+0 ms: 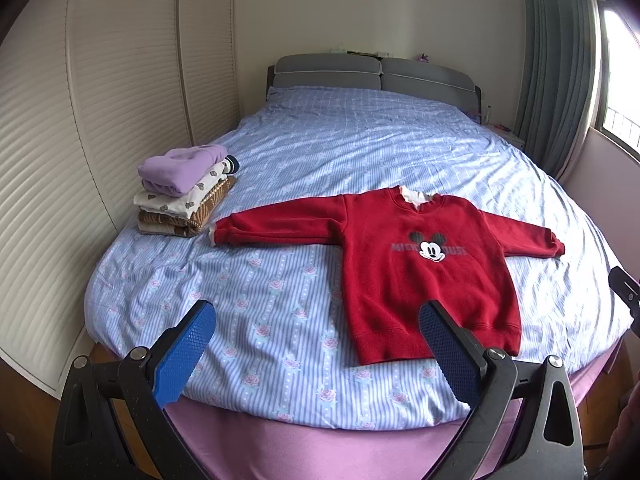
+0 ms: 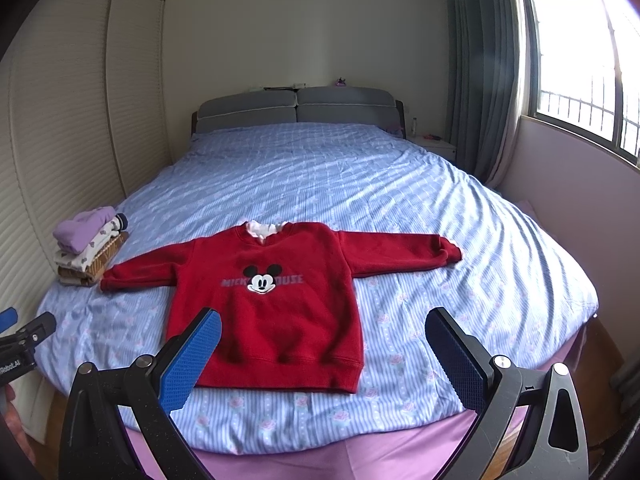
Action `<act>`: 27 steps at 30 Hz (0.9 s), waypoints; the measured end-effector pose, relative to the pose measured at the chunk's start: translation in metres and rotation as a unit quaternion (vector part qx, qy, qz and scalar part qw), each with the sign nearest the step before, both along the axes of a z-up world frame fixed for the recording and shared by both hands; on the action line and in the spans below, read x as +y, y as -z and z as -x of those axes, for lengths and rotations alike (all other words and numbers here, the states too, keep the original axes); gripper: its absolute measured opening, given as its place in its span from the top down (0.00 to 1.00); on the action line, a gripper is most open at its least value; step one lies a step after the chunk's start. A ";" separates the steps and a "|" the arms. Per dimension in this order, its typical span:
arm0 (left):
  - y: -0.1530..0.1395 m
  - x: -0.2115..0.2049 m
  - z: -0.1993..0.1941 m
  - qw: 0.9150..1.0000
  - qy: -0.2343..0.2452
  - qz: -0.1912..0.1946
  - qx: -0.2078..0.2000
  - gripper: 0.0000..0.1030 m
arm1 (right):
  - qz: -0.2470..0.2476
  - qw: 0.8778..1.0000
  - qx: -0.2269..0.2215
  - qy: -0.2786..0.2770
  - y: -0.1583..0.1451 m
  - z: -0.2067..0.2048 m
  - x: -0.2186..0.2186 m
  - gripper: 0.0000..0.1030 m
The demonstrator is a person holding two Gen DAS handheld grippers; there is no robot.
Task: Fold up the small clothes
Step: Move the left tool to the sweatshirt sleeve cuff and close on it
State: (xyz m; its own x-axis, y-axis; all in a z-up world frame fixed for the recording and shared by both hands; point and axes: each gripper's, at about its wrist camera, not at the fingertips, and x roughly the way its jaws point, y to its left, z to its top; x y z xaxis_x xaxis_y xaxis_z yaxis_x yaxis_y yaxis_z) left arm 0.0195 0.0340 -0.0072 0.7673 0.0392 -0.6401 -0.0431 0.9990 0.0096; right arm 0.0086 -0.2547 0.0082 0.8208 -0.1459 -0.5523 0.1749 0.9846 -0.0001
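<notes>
A small red Mickey Mouse sweatshirt (image 1: 424,264) lies flat, face up, sleeves spread, hem toward me, on the blue striped bedsheet (image 1: 280,304). It also shows in the right wrist view (image 2: 264,304). My left gripper (image 1: 316,320) is open and empty, held above the bed's near edge, left of the sweatshirt's hem. My right gripper (image 2: 324,328) is open and empty, above the near edge at the hem's right side. The left gripper also shows at the left edge of the right wrist view (image 2: 24,332).
A stack of folded clothes (image 1: 184,192), purple on top, sits at the bed's left edge beside the louvred wardrobe doors (image 1: 80,120). A grey headboard (image 1: 372,74) is at the far end. A window (image 2: 580,60) and curtain are on the right. A pink sheet (image 2: 360,452) covers the near side.
</notes>
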 end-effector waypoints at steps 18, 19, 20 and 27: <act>0.039 0.126 -0.126 0.997 -0.065 0.016 -0.033 0.03 | -0.042 0.996 -0.006 -0.082 0.036 -0.150 0.133 0.00; 0.045 0.136 -0.137 0.997 -0.066 0.017 -0.032 0.05 | -0.041 0.995 -0.007 -0.088 0.039 -0.159 0.144 0.00; 0.050 0.146 -0.148 0.997 -0.067 0.022 -0.031 0.09 | -0.040 0.995 -0.007 -0.093 0.043 -0.168 0.155 0.00; 0.109 0.204 -0.223 0.997 -0.058 0.044 0.009 0.48 | -0.046 0.994 0.009 -0.101 0.074 -0.226 0.211 0.00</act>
